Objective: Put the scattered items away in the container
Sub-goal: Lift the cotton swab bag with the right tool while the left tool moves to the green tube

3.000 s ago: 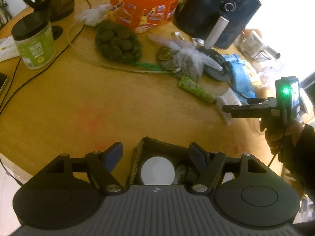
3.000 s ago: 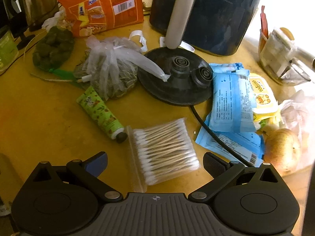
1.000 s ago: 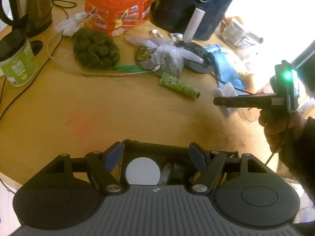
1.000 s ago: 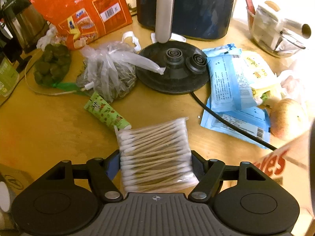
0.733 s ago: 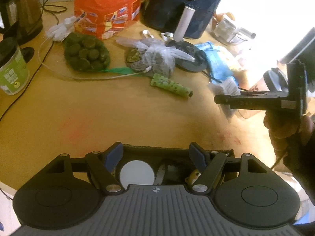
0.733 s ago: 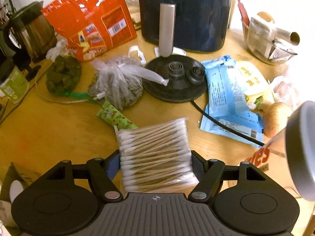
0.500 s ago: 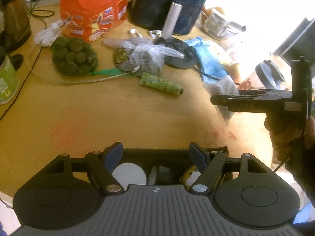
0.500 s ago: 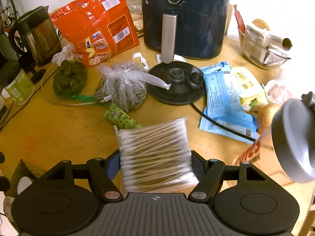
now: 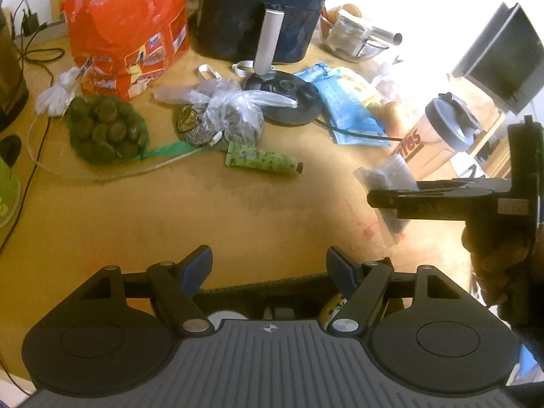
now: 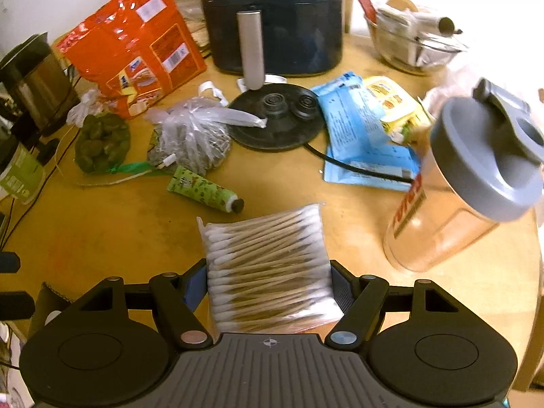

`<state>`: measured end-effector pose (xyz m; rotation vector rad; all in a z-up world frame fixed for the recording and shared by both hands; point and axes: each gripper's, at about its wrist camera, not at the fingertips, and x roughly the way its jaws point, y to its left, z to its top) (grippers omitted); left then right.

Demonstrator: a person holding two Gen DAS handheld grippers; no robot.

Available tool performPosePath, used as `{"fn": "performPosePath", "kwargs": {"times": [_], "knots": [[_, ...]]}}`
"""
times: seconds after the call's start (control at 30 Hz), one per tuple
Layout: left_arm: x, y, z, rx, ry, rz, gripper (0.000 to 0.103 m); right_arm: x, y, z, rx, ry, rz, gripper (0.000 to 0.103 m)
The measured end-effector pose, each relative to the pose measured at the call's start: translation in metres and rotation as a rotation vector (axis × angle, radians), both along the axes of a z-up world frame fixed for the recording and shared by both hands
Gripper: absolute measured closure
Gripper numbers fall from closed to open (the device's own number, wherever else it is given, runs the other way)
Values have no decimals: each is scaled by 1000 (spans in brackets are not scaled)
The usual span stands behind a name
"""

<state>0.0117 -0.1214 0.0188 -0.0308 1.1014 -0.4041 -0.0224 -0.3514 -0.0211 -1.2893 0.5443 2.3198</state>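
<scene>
My right gripper (image 10: 268, 285) is shut on a clear pack of cotton swabs (image 10: 265, 265), held above the wooden table (image 10: 102, 231). From the left wrist view the same gripper (image 9: 391, 200) comes in from the right in a person's hand, the pack (image 9: 387, 176) hanging dark from it. My left gripper (image 9: 268, 268) stands open over a cardboard box (image 9: 265, 284); a white round lid and other items lie inside. The box corner (image 10: 47, 295) shows at the lower left of the right wrist view. A green tube (image 10: 204, 192) lies loose on the table.
A shaker bottle (image 10: 476, 187) stands close on the right. Behind are a kettle base (image 10: 275, 122), a dark air fryer (image 10: 272, 17), an orange bag (image 10: 136, 47), a net of green balls (image 10: 102, 142), a knotted plastic bag (image 10: 190, 136), blue packets (image 10: 360, 129) and a glass bowl (image 10: 414, 44).
The right gripper, open around the swab pack three seconds ago, has shut on it and lifted it off the table. Both views have rolled and pulled back; the shaker bottle has come into view.
</scene>
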Motion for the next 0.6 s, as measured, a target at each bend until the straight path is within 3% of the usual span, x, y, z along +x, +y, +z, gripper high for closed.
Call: {"fn": "performPosePath", "kwargs": {"times": [0.33,0.6], "knots": [[19,-6,-2,49,-35,-131,30,23,4,2,-23,22,-81,28],[36,-15,-8,95,-70,-294,30,42,-1,2,-33,18,-160,28]]}}
